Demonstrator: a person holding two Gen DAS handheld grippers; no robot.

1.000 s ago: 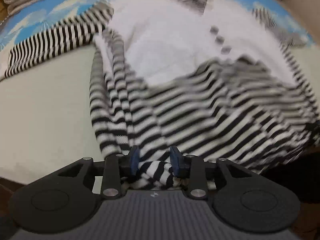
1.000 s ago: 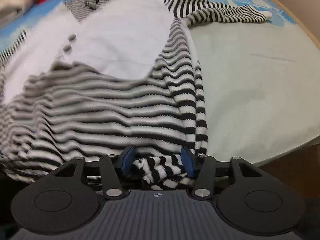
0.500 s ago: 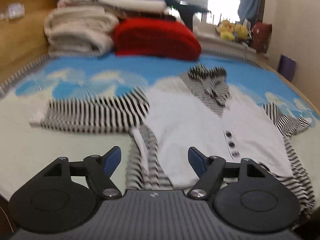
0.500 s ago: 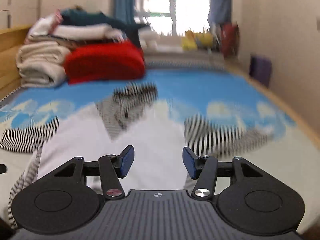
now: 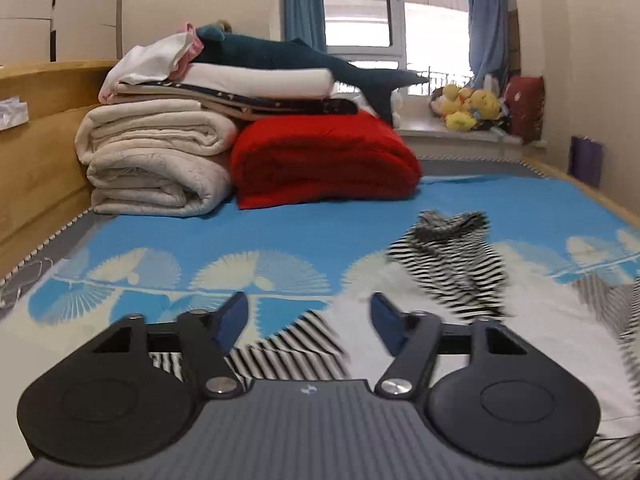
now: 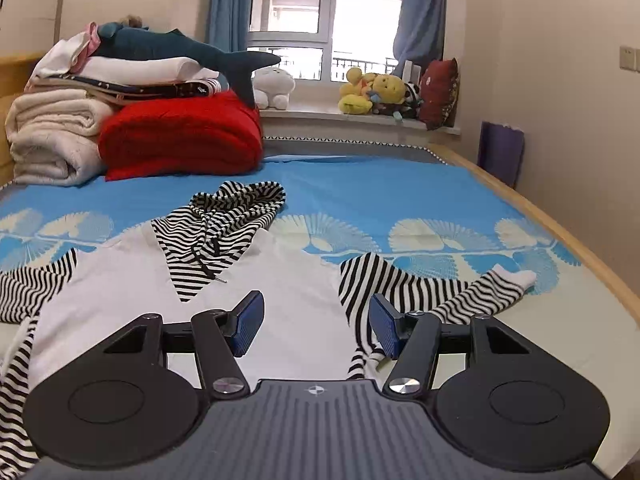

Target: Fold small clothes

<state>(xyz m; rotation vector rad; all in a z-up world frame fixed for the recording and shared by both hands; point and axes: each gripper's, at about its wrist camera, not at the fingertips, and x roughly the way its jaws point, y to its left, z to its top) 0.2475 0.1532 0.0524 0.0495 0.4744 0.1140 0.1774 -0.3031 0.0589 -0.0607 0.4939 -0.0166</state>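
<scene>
Left gripper [image 5: 308, 320]: jaws parted at a middling gap after having just closed in somewhat, nothing between the blue pads, hovering over the garment at lower centre of its view
Right gripper [image 6: 316, 322]: jaws apart, likewise empty, poised above the garment's white front at lower centre of its view

Hooded top [image 6: 192, 304]: small, white body with black-and-white striped sleeves and hood, lying front-up and spread across the bed [image 6: 400, 192]. Striped hood [image 6: 236, 208] sits at centre frame in the right view with a dark drawstring trailing onto the chest. Right sleeve [image 6: 436, 284] stretches toward the right edge, cuff resting on the patterned sheet; the opposite sleeve [image 5: 288, 344] shows striped and blurred just behind the left gripper's pads.

Handling, as judged: light, soft knit, limp, will drape and bunch rather than hold a shape; not fragile. Best taken at a cuff or at the shoulder seam, pinching one layer's edge so the sleeve can be laid across the white front. The drawstring may snag.

Background, upper left of both views: stacked blankets [image 5: 160, 160], red quilt [image 5: 320, 160], plush shark [image 6: 180, 50]
</scene>
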